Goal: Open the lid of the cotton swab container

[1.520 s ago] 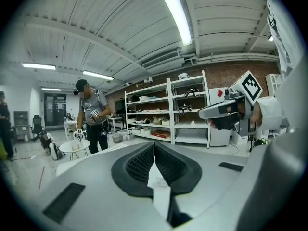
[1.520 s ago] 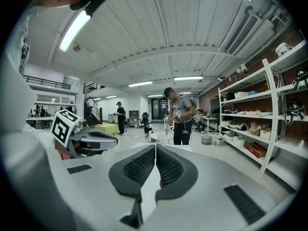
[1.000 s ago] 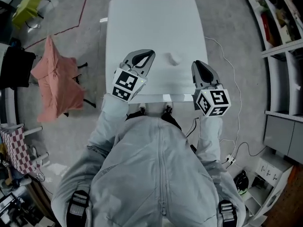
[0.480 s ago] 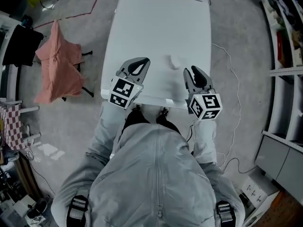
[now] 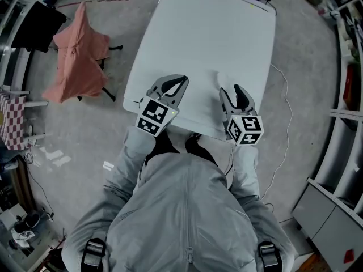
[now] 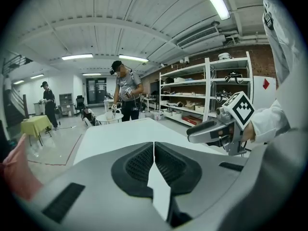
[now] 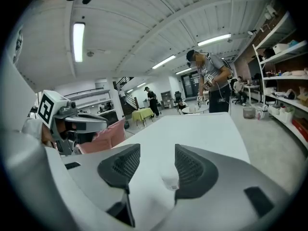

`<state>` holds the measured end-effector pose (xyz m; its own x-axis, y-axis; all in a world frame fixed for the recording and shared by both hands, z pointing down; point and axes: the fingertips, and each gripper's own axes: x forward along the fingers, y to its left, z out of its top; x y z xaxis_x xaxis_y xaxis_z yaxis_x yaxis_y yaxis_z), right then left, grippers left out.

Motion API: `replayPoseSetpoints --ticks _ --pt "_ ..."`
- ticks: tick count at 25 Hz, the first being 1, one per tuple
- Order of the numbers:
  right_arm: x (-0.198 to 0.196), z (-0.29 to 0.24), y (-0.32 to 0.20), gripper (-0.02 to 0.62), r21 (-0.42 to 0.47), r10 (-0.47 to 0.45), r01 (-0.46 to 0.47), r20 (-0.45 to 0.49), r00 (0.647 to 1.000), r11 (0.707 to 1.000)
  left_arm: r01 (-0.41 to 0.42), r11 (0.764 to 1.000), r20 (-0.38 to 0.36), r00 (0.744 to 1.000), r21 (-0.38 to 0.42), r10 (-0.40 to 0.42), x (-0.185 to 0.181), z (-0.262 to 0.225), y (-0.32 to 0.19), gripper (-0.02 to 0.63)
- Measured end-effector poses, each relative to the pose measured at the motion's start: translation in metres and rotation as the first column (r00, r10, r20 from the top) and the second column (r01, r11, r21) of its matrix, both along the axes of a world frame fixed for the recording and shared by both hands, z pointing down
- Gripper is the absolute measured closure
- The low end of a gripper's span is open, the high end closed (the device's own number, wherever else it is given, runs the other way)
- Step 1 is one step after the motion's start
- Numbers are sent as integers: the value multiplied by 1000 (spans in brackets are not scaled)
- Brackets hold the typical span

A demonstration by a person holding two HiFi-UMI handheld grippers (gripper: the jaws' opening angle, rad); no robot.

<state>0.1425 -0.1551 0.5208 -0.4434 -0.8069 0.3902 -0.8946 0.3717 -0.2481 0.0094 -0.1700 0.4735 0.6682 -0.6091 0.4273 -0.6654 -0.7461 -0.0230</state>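
- Left gripper [image 5: 180,83] over the white bench's [image 5: 215,27] 7 o'clock edge, jaws pressed together, empty.
- Right gripper [image 5: 231,90] at 5 o'clock, jaws just been opening, now wide apart.
- White cotton swab container [image 7: 170,181] stands on the bench at its 12 o'clock, seen between those jaws, ungripped.

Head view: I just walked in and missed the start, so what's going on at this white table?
A person stands at the white table with a gripper in each hand. The left gripper is shut and empty. The right gripper has just been opening its fingers. A small white container sits on the table just ahead, in line with the gap between them, untouched. Whether its lid is on is too small to tell.
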Motion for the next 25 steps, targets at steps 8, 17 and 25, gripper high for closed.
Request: replayPoseSetpoints --ticks 8,17,25 --pt "-4 46 -13 360 -70 3 -3 -4 1000 998 34 998 20 999 -48 -33 -10 30 -13 581" --pt "4 82 -26 348 -126 -22 14 -60 998 992 48 993 36 998 -111 -44 1 62 -19 581" --pt "2 102 -43 341 -155 -54 39 -96 994 987 41 989 50 998 -141 -35 11 79 -32 582"
